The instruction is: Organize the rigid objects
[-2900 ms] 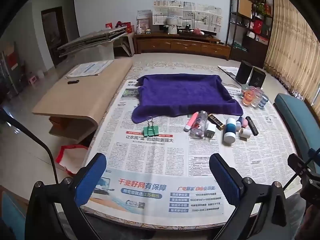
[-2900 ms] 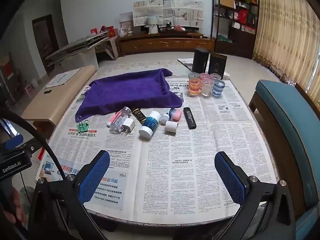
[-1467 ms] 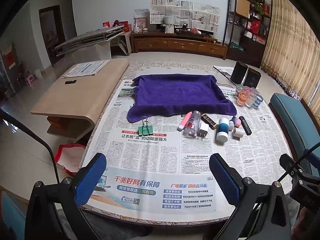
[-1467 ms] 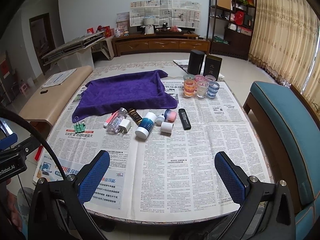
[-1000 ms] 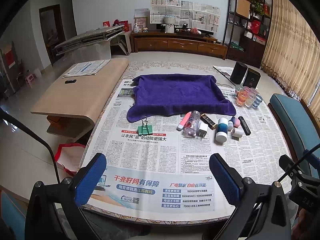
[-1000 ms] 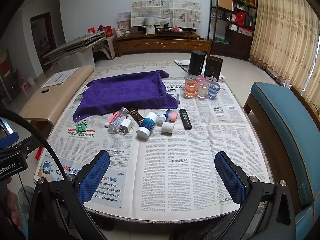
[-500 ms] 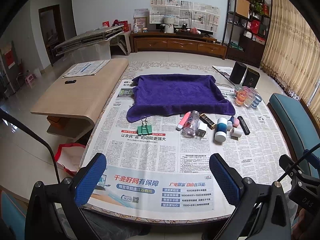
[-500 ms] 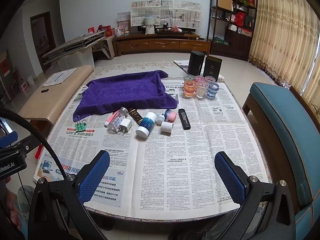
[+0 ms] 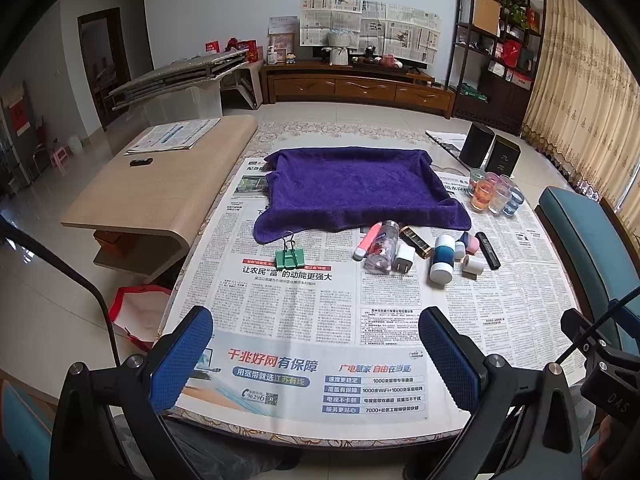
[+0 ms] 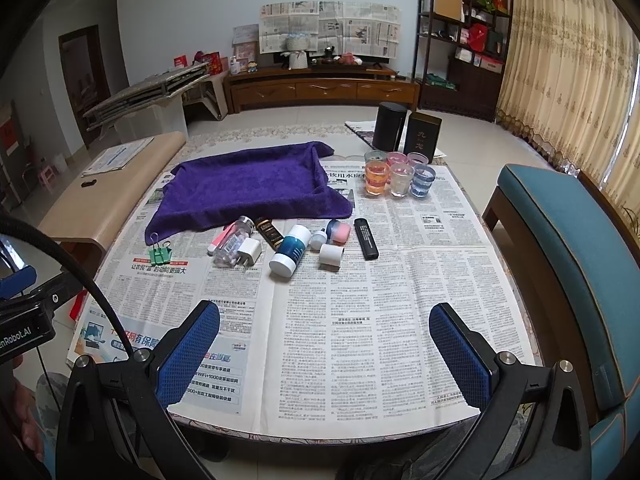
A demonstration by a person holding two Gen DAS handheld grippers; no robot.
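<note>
A row of small objects lies on the newspaper-covered table in front of a purple towel: a green binder clip, a pink tube, a clear bottle, a white charger plug, a blue-and-white bottle, a small white cap and a black bar. The same row shows in the right wrist view, with the clip, the blue bottle and the black bar. My left gripper and right gripper are open and empty, held near the table's front edge, well short of the objects.
Several coloured glass cups and two black canisters stand at the back right. A blue chair is to the right. A wooden bench is to the left. A red-rimmed bag lies on the floor.
Both grippers have drawn back and risen slightly since the earliest frames, so the table looks a little farther. In the last half second almost nothing has moved.
</note>
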